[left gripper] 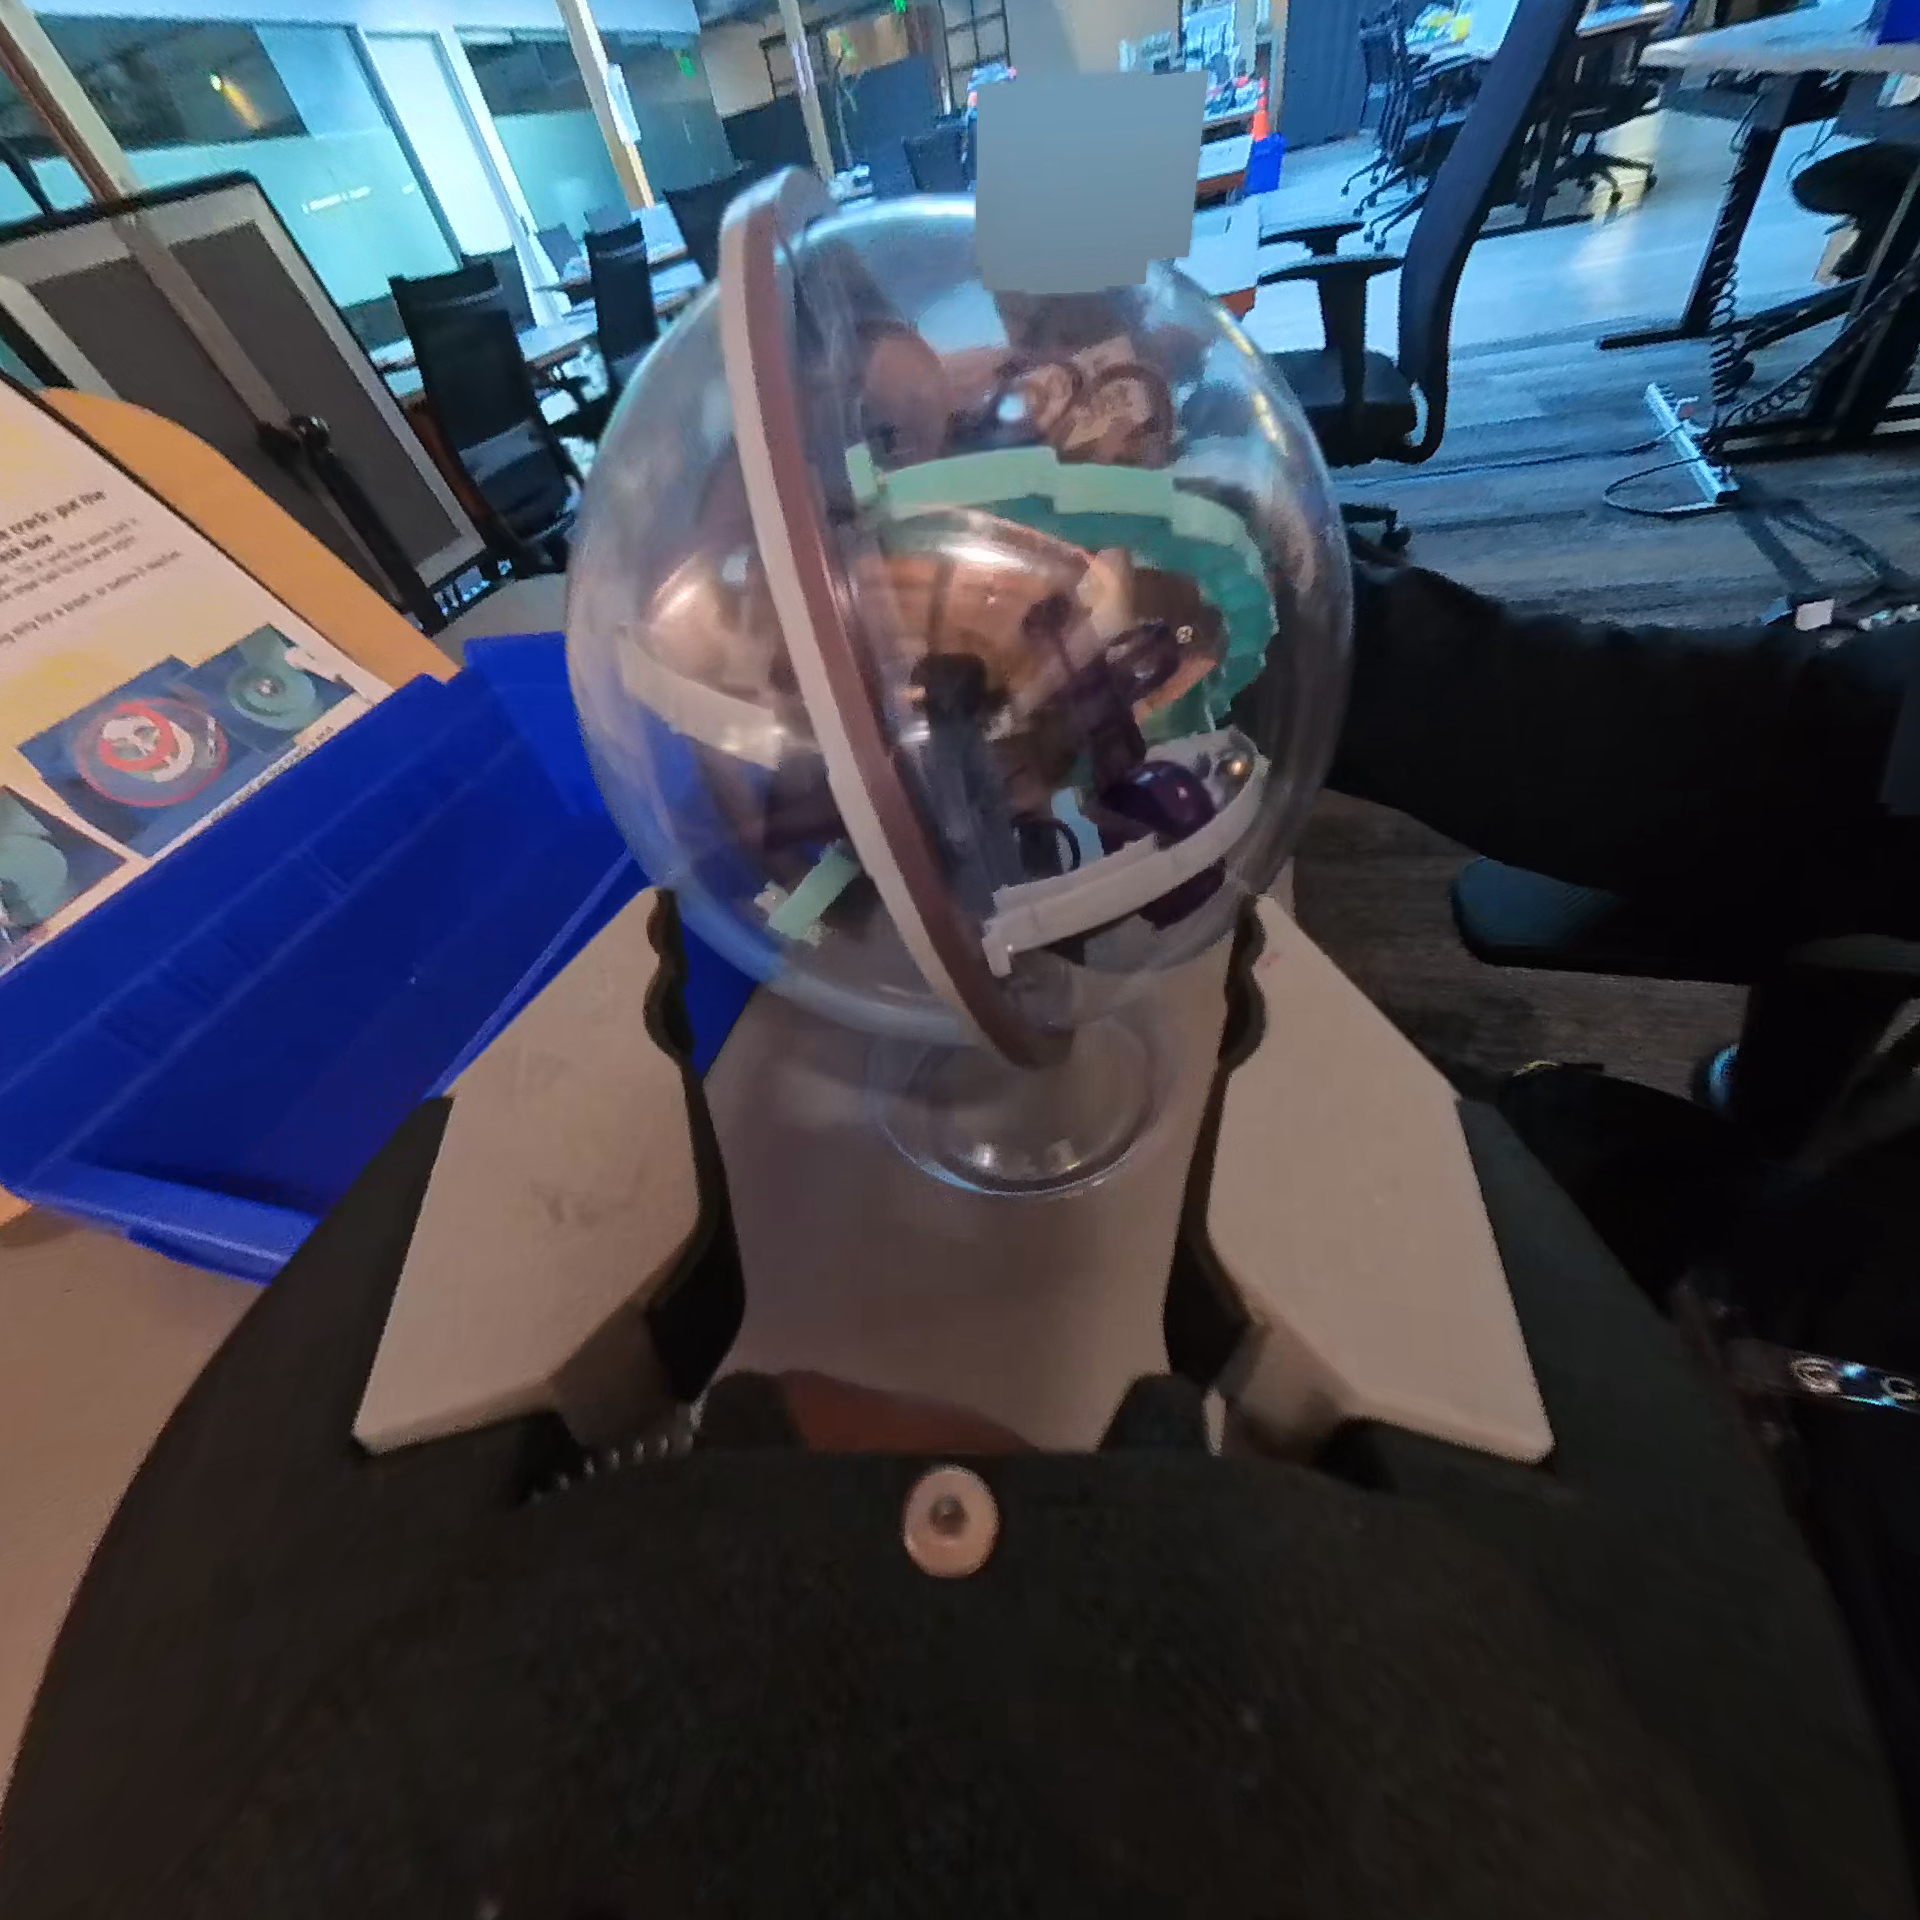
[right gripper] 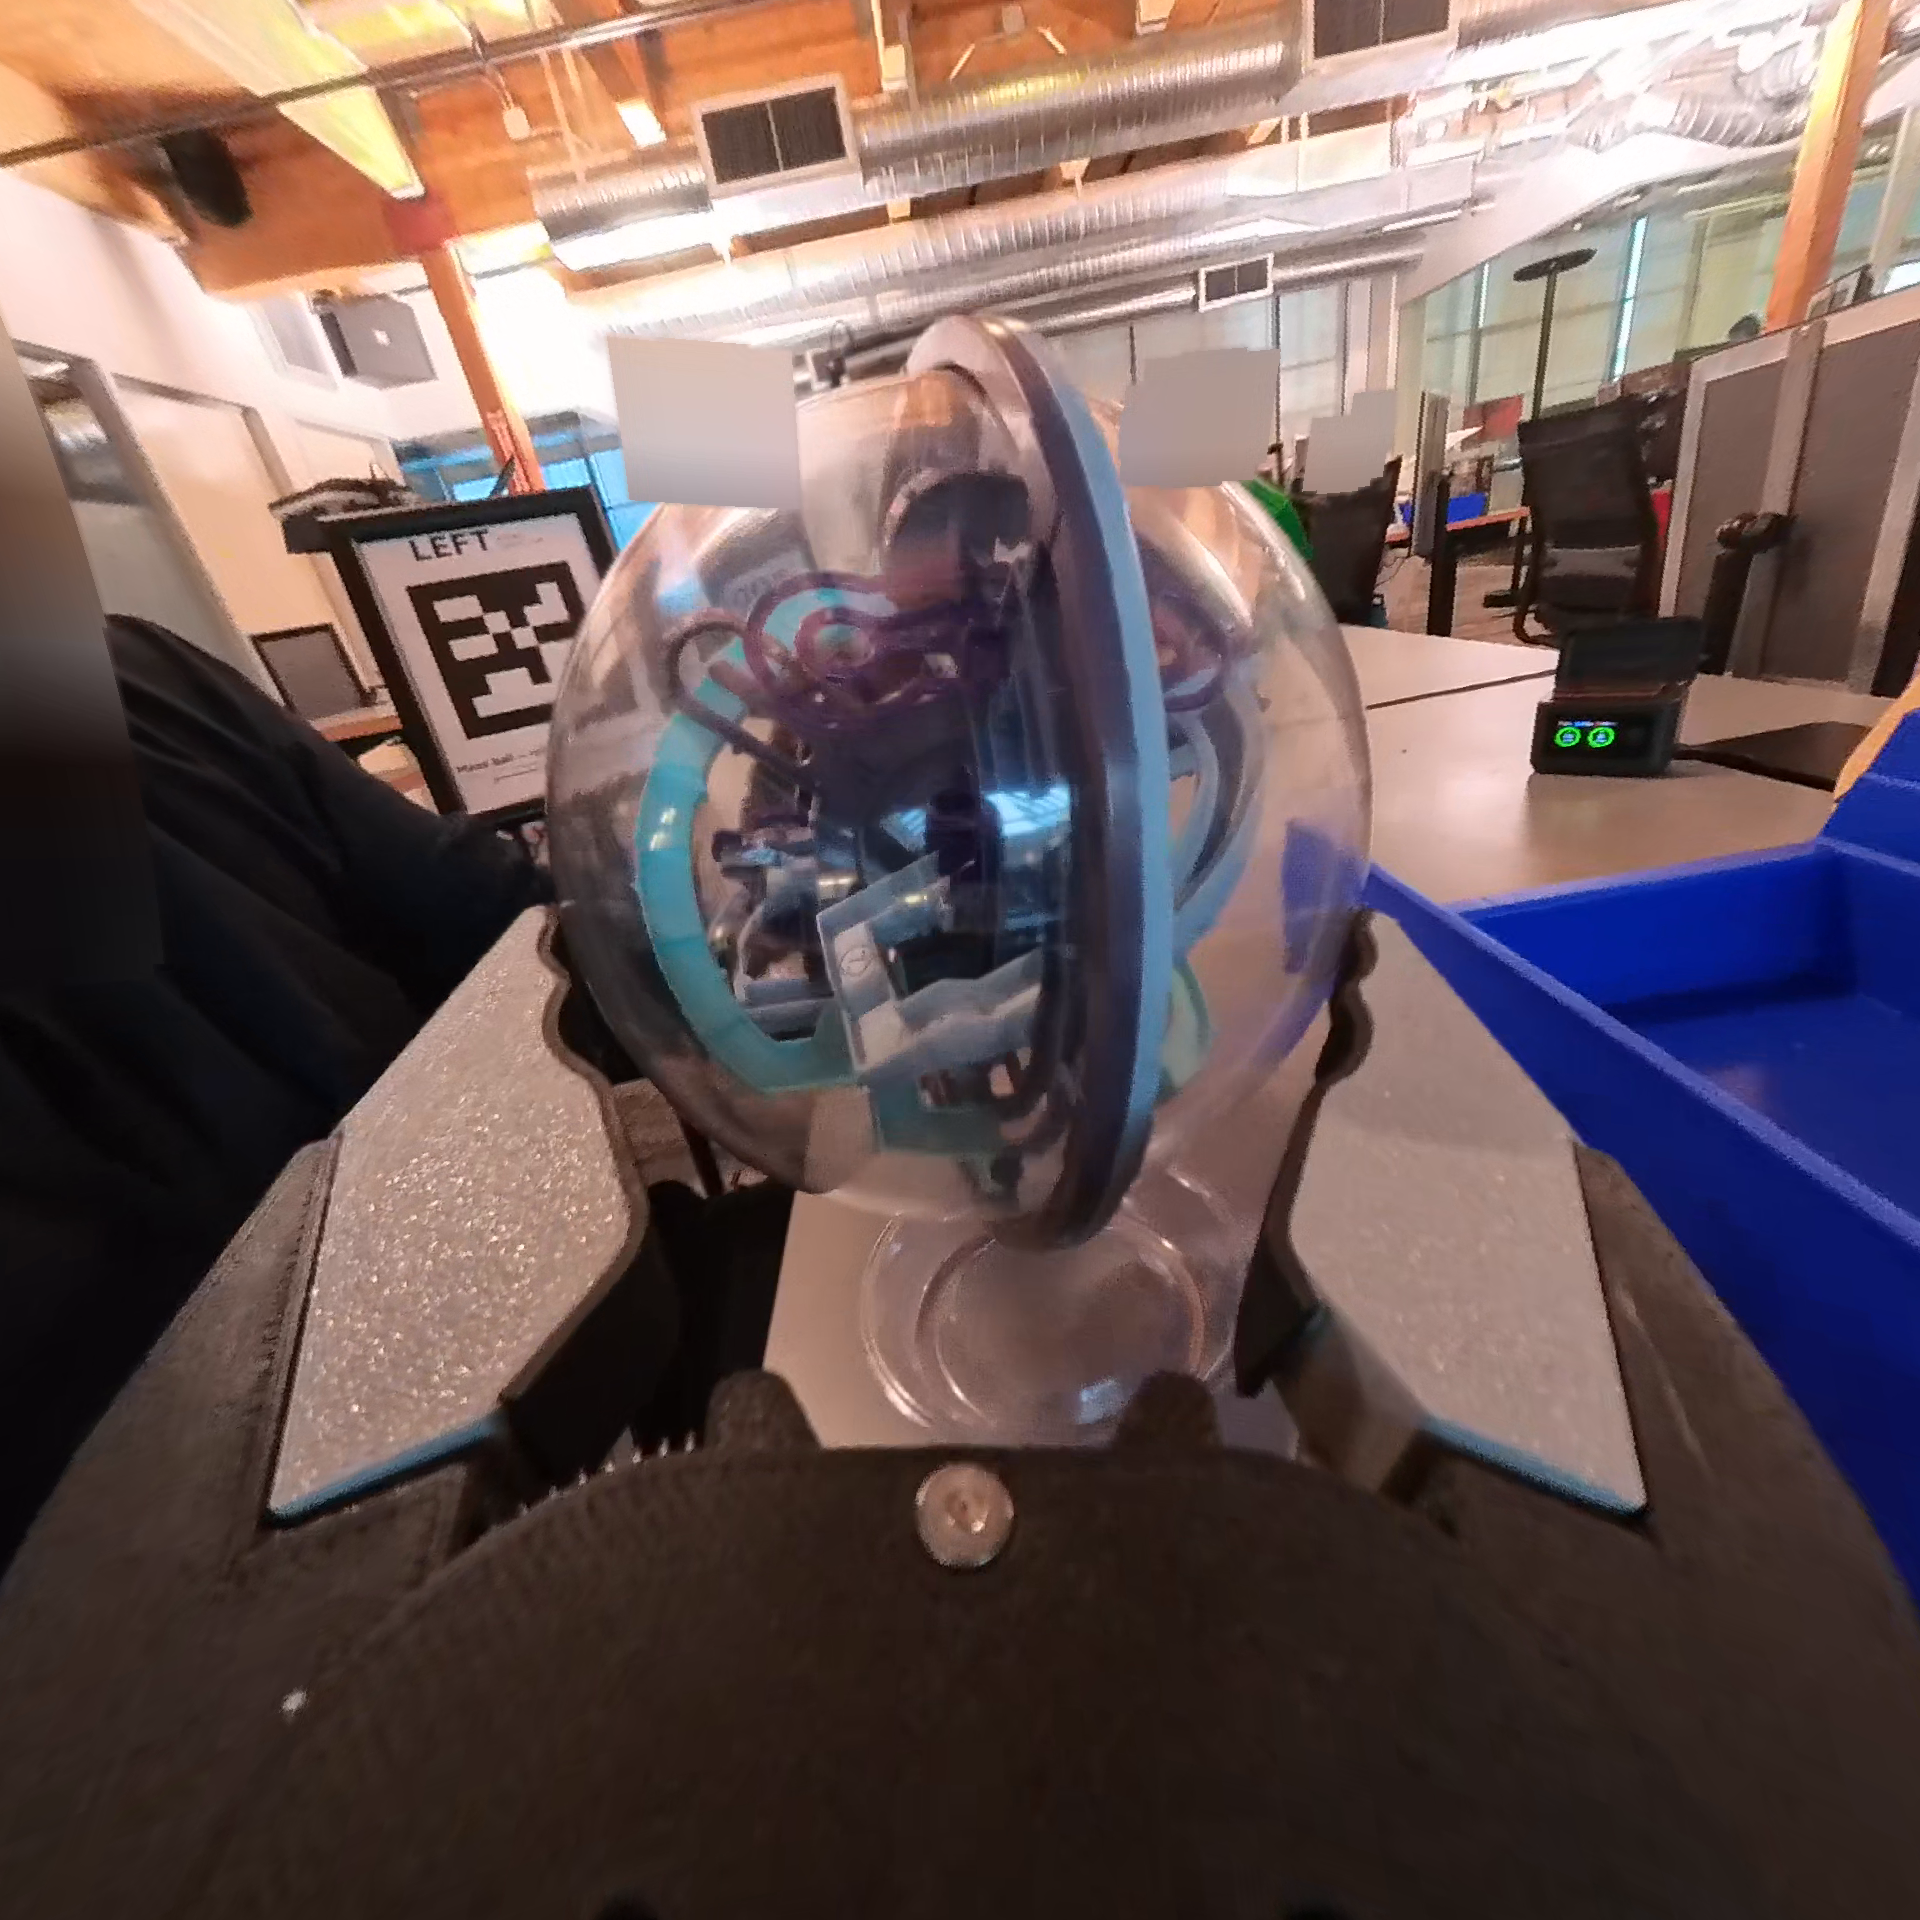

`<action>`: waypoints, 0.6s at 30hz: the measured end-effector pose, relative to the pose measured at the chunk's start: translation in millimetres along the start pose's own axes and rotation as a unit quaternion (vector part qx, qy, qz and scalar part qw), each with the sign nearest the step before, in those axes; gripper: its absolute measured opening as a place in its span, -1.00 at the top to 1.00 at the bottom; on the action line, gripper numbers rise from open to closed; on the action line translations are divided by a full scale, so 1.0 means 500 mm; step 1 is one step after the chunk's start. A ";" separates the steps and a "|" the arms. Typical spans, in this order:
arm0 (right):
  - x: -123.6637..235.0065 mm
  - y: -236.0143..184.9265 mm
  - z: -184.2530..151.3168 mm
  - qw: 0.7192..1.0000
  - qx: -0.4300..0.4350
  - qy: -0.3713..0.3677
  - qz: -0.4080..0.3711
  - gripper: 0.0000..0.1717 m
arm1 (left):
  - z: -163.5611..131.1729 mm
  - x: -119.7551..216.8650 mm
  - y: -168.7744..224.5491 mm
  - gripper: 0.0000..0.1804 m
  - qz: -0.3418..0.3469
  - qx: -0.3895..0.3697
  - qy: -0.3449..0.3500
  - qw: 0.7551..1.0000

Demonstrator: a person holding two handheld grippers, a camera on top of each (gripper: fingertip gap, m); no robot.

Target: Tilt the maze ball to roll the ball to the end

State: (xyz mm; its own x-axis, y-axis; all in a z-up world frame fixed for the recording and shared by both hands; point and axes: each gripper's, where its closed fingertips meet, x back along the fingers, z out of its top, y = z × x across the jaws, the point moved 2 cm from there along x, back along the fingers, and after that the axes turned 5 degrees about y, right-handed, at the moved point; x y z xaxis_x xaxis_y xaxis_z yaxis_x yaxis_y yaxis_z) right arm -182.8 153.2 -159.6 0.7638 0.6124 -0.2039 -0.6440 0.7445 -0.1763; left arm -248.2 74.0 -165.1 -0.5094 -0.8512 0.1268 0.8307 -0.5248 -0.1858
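Left wrist view, and the maze ball (left gripper: 961, 623) is right up front, a clear sphere with a pale rim running at a slant across it. The left gripper (left gripper: 954, 920) is spread wide, and both dark fingertips (left gripper: 665, 935) meet the sphere's lower curve, one on each side, with the bulk of the globe bulging out beyond and above them. Down between the fingers sits a clear cup stand (left gripper: 1013, 1127) on the grey table (left gripper: 582, 1122), the rim's low end right at its lip. Inside the sphere, near the right finger, a small steel ball (left gripper: 1234, 767) sits on a white track. A blue bin (left gripper: 260, 935) lies off to the left of the fingers.

Over on the right wrist view, the right gripper (right gripper: 956, 951) is spread wider still and has the sphere (right gripper: 956, 790) seated deep between its fingers, pads (right gripper: 566, 966) pressed against both flanks. The stand (right gripper: 1039, 1320) shows just under the globe, between the fingers. The bin (right gripper: 1662, 1018) is to the right of this one, and a framed black-and-white marker sign (right gripper: 478, 644) stands beyond the left finger.
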 end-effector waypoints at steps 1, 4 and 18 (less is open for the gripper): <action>-0.003 0.002 0.001 1.000 0.003 0.002 -0.004 -0.62 | -0.005 -0.002 -0.002 -0.13 0.004 -0.003 -0.006 1.000; -0.006 0.002 -0.009 1.000 0.016 -0.014 -0.009 -0.65 | -0.011 -0.001 0.000 -0.13 0.008 -0.024 -0.020 0.999; -0.021 -0.012 0.026 0.999 0.039 -0.011 -0.030 -0.66 | 0.006 0.005 -0.002 -0.14 0.011 -0.027 0.005 1.000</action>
State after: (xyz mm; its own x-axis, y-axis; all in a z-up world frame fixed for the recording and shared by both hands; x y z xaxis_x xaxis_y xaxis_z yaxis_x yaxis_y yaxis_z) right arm -186.2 145.8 -143.9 0.8026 0.5709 -0.1732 -0.5919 0.7981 -0.1121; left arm -249.5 72.3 -161.6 -0.4938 -0.8623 0.1120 0.8282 -0.5057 -0.2415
